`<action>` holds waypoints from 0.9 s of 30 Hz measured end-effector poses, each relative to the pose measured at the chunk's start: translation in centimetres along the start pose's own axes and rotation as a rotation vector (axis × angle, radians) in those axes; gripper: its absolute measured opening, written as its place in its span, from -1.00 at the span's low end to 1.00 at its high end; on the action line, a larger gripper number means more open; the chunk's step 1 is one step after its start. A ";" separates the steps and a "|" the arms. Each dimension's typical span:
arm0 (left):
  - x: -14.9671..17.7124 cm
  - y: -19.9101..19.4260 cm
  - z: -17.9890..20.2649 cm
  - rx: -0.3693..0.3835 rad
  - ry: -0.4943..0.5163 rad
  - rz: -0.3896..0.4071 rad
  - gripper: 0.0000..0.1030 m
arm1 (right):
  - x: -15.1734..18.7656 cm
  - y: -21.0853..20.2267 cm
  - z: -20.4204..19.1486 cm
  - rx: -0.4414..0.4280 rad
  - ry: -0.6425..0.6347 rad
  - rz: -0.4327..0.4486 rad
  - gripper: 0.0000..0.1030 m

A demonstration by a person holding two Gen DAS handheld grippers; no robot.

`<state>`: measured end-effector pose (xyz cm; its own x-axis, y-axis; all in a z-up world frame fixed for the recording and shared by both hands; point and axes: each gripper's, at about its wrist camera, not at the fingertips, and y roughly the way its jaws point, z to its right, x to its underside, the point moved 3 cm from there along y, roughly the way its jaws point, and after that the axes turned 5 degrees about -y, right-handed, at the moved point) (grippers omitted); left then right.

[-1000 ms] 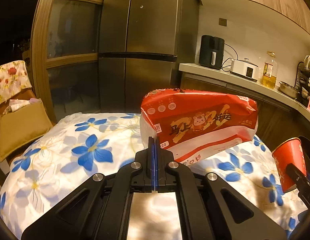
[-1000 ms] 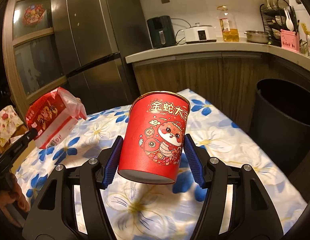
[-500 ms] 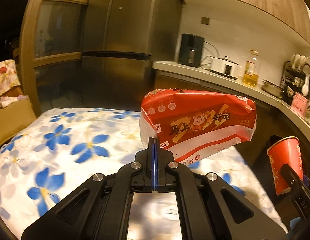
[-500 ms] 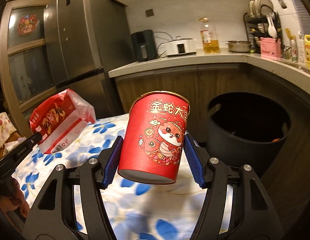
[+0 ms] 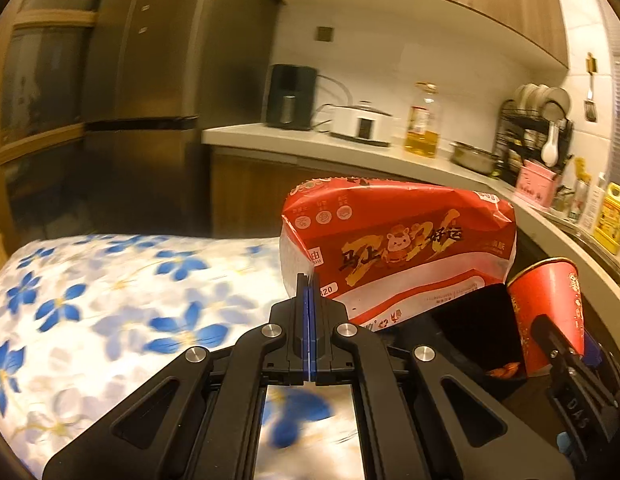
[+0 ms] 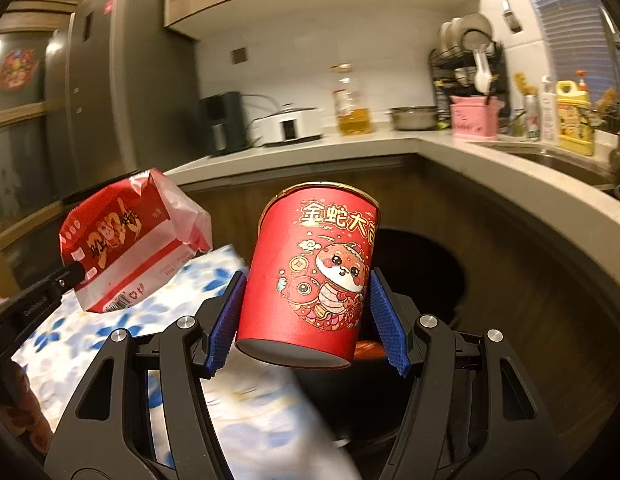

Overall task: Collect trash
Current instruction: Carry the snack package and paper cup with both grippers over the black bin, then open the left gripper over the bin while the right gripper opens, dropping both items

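My left gripper is shut on the corner of a red and white plastic tissue pack and holds it in the air past the table's right edge. The pack also shows in the right wrist view. My right gripper is shut on a red paper cup with a cartoon snake, held tilted over the black trash bin. The cup and bin also show at the right of the left wrist view.
A table with a white cloth with blue flowers lies to the left. A curved kitchen counter wraps behind the bin, carrying an oil bottle, a cooker and a dish rack. A steel fridge stands at the back left.
Both grippers have swung right, away from the table and toward the bin, still holding the pack and the cup. The bin is now right below the cup.
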<state>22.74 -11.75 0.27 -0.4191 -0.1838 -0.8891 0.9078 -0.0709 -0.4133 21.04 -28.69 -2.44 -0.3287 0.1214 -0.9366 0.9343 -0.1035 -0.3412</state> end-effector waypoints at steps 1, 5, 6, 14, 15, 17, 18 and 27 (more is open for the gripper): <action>-0.1 0.3 0.7 0.009 0.002 -0.002 -1.00 | -0.2 0.2 0.7 0.012 0.002 0.005 0.18; -0.2 2.1 4.2 0.030 0.012 -0.010 -1.00 | -0.9 1.4 3.7 0.056 0.014 0.011 0.18; -0.1 2.6 5.0 0.035 0.013 -0.014 -1.00 | -1.0 1.7 4.1 0.060 0.013 0.009 0.19; 1.1 5.3 8.7 0.089 0.047 -0.041 -1.00 | -1.1 4.4 5.8 0.062 -0.014 -0.012 0.21; 1.2 5.6 8.9 0.092 0.050 -0.046 -1.00 | -1.0 4.8 6.0 0.058 -0.015 -0.017 0.21; 1.4 6.2 9.2 0.096 0.057 -0.055 -1.00 | -0.8 5.3 6.2 0.053 -0.016 -0.027 0.23; 1.4 6.5 9.3 0.099 0.054 -0.061 -1.00 | -0.7 5.5 6.2 0.055 -0.016 -0.030 0.23; 2.5 7.7 10.0 0.153 0.074 -0.115 -0.90 | 0.0 5.8 6.7 0.066 0.003 -0.041 0.44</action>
<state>28.81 -22.55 -3.20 -0.5144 -0.0939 -0.8524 0.8432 -0.2364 -0.4828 25.51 -35.91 -4.95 -0.3656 0.1300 -0.9217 0.9090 -0.1631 -0.3836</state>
